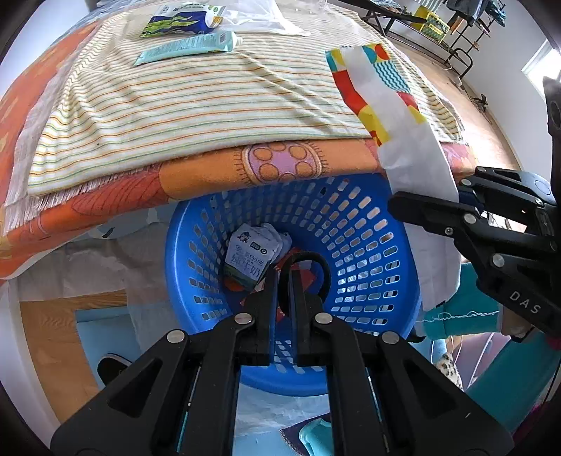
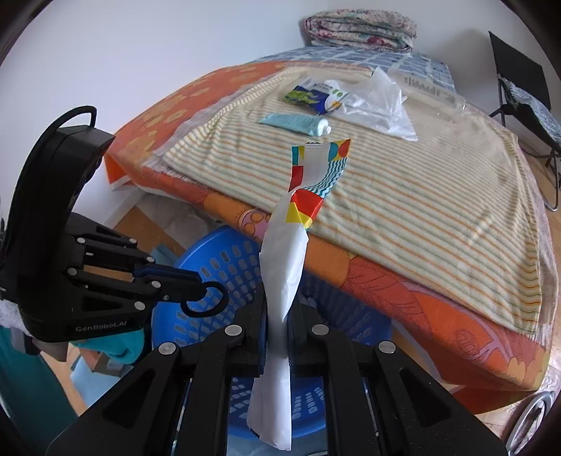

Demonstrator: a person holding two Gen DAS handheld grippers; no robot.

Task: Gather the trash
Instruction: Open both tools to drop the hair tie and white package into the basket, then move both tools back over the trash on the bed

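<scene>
My left gripper (image 1: 283, 277) is shut on a thin black loop (image 1: 326, 270) and hangs over the blue perforated basket (image 1: 354, 224). A crumpled milk carton (image 1: 250, 256) lies inside the basket. My right gripper (image 2: 278, 315) is shut on a long white paper bag with colourful print (image 2: 291, 245), which sticks up between the fingers above the basket (image 2: 224, 259). The left gripper (image 2: 200, 284) with its loop (image 2: 221, 301) is at its left. On the bed lie a teal tube (image 2: 298, 122), a green-blue packet (image 2: 308, 94) and a clear plastic bag (image 2: 378, 101).
A striped blanket (image 2: 403, 196) covers an orange bed sheet (image 2: 420, 308), whose edge overhangs the basket. A folded quilt (image 2: 357, 28) sits at the bed's far end and a black chair (image 2: 522, 94) stands at the right. A teal sleeve (image 1: 459, 322) shows beside the basket.
</scene>
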